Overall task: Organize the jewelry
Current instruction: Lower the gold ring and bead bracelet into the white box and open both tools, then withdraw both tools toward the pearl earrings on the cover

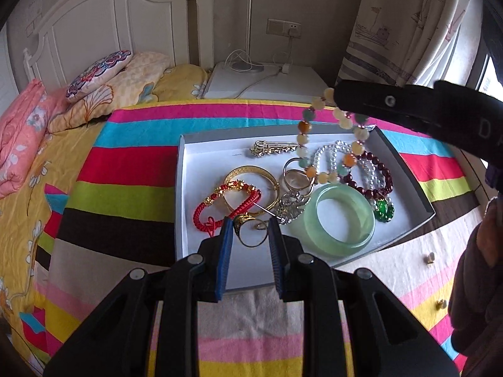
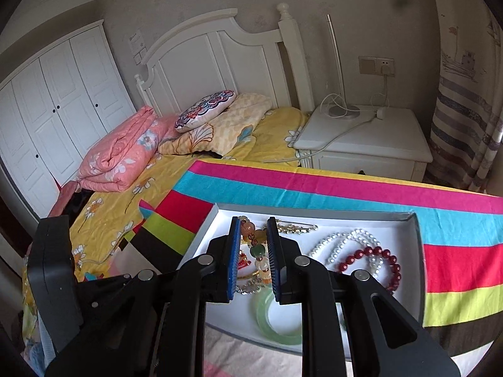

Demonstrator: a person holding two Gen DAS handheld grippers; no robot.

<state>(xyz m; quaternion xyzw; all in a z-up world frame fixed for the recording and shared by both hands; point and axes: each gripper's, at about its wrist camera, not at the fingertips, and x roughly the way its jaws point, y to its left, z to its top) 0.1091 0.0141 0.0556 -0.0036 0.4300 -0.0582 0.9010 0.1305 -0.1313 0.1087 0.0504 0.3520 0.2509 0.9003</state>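
Observation:
A white tray [image 1: 182, 188] with a grey rim lies on a striped cloth and holds a pile of jewelry. My left gripper [image 1: 250, 224] is low over its near edge, shut on a gold ring [image 1: 240, 223] pinched between the blue pads. My right gripper [image 2: 253, 220] is shut on a multicoloured bead bracelet [image 2: 248, 227]. In the left wrist view this bead bracelet [image 1: 303, 138] hangs from the right gripper [image 1: 339, 102] above the tray's far right part. In the tray lie a jade bangle [image 1: 333, 248], a gold bangle [image 1: 251, 172], a red cord bracelet [image 1: 201, 216], and clear and dark red bead strings.
The striped cloth [image 1: 132, 163] covers a bed with pillows [image 2: 201, 116] and a folded pink quilt [image 2: 119, 154]. A white nightstand [image 2: 377, 141] with a lamp stands behind. Two small earrings [image 1: 429, 257] lie on the cloth right of the tray, near a person's dark sleeve [image 1: 474, 298].

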